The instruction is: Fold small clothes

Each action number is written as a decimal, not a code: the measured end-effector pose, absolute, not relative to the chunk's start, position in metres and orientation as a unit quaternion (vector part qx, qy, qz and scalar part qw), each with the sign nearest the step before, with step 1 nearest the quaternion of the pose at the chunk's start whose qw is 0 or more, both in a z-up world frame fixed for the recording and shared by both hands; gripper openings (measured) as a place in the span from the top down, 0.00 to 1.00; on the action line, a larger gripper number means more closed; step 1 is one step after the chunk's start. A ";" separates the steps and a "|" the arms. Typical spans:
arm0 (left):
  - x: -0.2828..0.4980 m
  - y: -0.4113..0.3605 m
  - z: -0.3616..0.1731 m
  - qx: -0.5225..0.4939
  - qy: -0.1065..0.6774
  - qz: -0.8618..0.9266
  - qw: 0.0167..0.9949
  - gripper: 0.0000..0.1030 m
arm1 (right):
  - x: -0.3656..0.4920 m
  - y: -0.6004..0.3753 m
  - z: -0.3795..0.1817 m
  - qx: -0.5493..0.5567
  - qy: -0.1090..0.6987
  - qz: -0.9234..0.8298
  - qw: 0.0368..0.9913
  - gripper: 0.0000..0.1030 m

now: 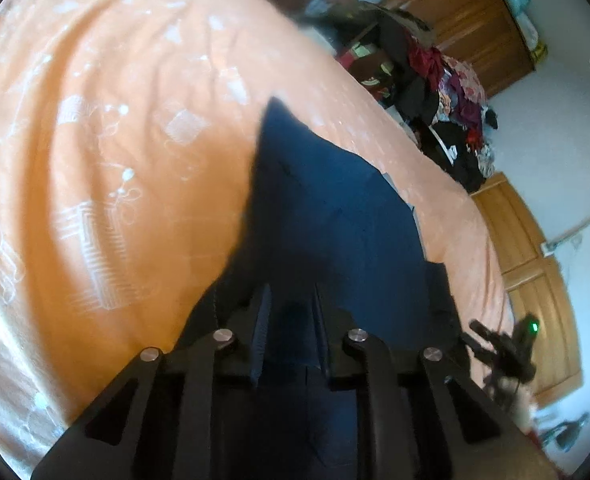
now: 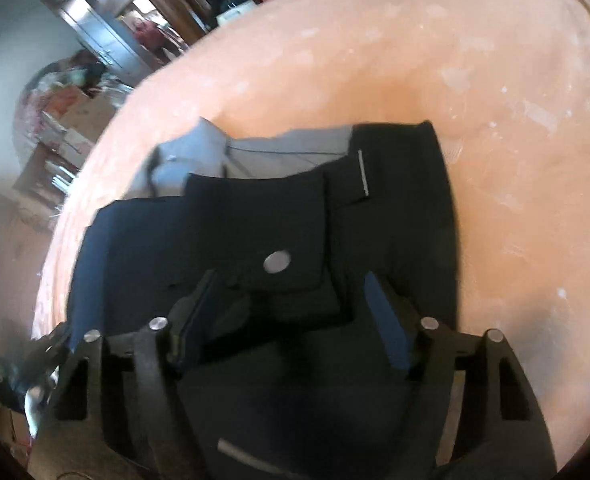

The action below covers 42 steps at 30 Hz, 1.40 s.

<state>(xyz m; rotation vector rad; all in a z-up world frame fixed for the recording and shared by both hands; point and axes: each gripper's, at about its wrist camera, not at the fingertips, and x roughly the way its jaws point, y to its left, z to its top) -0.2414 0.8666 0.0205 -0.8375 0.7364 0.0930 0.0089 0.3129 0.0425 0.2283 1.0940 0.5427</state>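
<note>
The left gripper (image 1: 291, 300) is nearest in the left wrist view. Its jaws stand only a little apart with navy cloth (image 1: 335, 208) between them, but I cannot tell if they really pinch it or only hover over it. The right gripper (image 2: 291, 304) has its jaws spread wide, nothing caught between them; it hangs just over the dark shorts (image 2: 395, 208).

Risks, as I judge: if the left jaws hold only one thin layer, the cloth can slip out when lifted, and the fold comes skew. The right fingers are wide, so when closing they may grab two layers, or the pocket flap w/ the silver snap button (image 2: 277, 261), and pull the garment out of shape. Also the grey garment (image 2: 263, 152) touches the far edge of the shorts, partly under them, so it can be dragged along.

The clothes lie on the orange bedsheet (image 1: 95, 140), close to its edge. In the left view the navy cloth is long and narrowing, its long axis going away from the gripper, the pointed corner at the far end. In the right view the shorts stretch away from the gripper too.
</note>
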 end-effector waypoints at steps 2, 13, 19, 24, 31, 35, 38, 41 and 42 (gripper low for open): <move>-0.239 0.865 0.019 -0.399 0.349 0.043 0.847 0.78 | 0.009 0.321 0.040 0.099 0.519 0.258 0.809 0.56; -0.267 0.863 0.037 -0.348 0.352 0.068 0.866 0.76 | -0.011 0.275 0.045 0.107 0.501 0.243 0.824 0.99; -0.263 0.841 0.088 -0.247 0.329 0.086 0.907 0.65 | -0.022 0.290 0.081 0.001 0.449 0.183 0.875 0.86; -0.213 0.829 0.062 -0.185 0.433 0.068 0.880 0.63 | -0.038 0.334 0.086 -0.004 0.432 0.279 0.858 0.78; -0.243 0.874 0.047 -0.177 0.480 0.112 0.852 0.82 | -0.014 0.311 0.020 0.073 0.522 0.309 0.792 1.00; -0.300 0.919 0.059 -0.207 0.473 0.169 0.839 0.71 | -0.021 0.298 0.052 0.060 0.484 0.306 0.818 0.92; -0.329 0.915 0.075 -0.212 0.453 0.165 0.850 0.66 | -0.025 0.284 0.077 0.115 0.439 0.320 0.832 0.72; -0.352 0.902 0.081 -0.213 0.443 0.151 0.858 0.60 | -0.014 0.280 0.091 0.130 0.425 0.314 0.839 0.66; -0.358 0.898 0.081 -0.213 0.443 0.147 0.859 0.60 | -0.005 0.286 0.092 0.120 0.428 0.312 0.840 0.66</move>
